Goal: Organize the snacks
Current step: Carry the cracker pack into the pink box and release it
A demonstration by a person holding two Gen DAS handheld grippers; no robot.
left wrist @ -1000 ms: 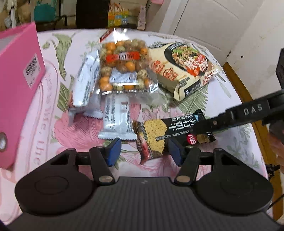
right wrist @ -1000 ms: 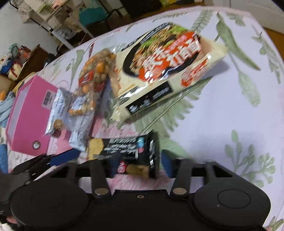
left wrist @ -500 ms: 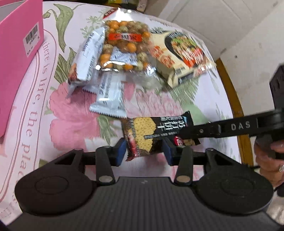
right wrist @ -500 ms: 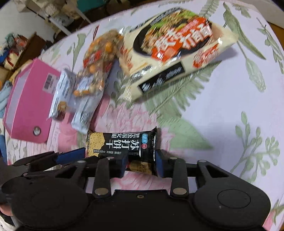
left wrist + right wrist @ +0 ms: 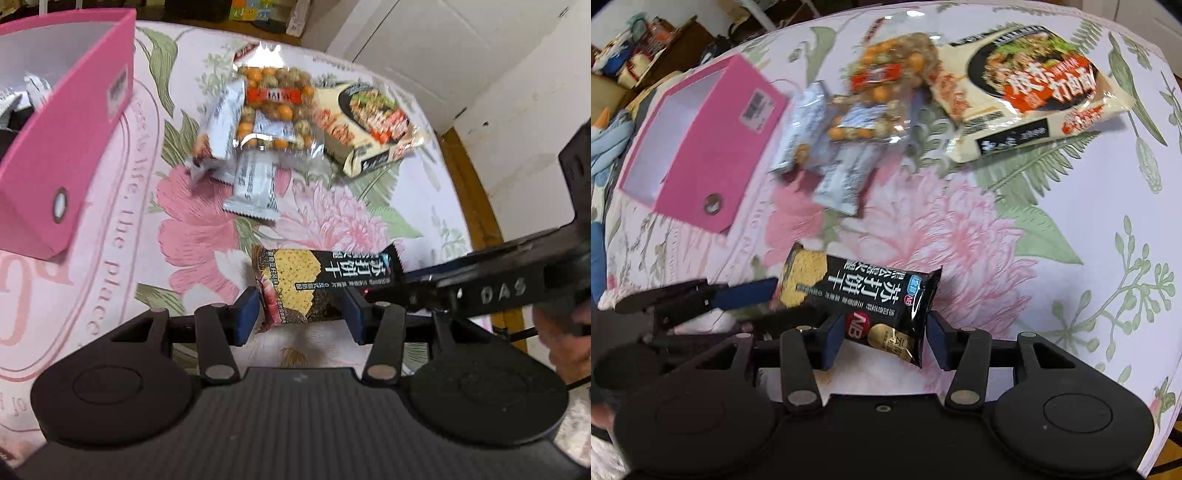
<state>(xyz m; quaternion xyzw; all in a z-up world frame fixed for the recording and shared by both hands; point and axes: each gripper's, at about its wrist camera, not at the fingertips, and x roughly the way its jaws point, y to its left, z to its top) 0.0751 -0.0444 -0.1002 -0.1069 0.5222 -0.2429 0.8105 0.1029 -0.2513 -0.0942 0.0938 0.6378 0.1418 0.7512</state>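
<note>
— Where are we seeing the soda cracker pack (image 5: pixel 325 280)?

— Above the floral tablecloth (image 5: pixel 1052 206), long axis running nine to three. The left gripper (image 5: pixel 300 314) is pinching its cracker-picture end.

— And the right gripper (image 5: pixel 884 341)?

— Its jaws are opening around the other end, pads apart.

Right claw (image 5: pixel 884 338) has loosened off the cracker packet (image 5: pixel 871 295), now lifted.
</note>
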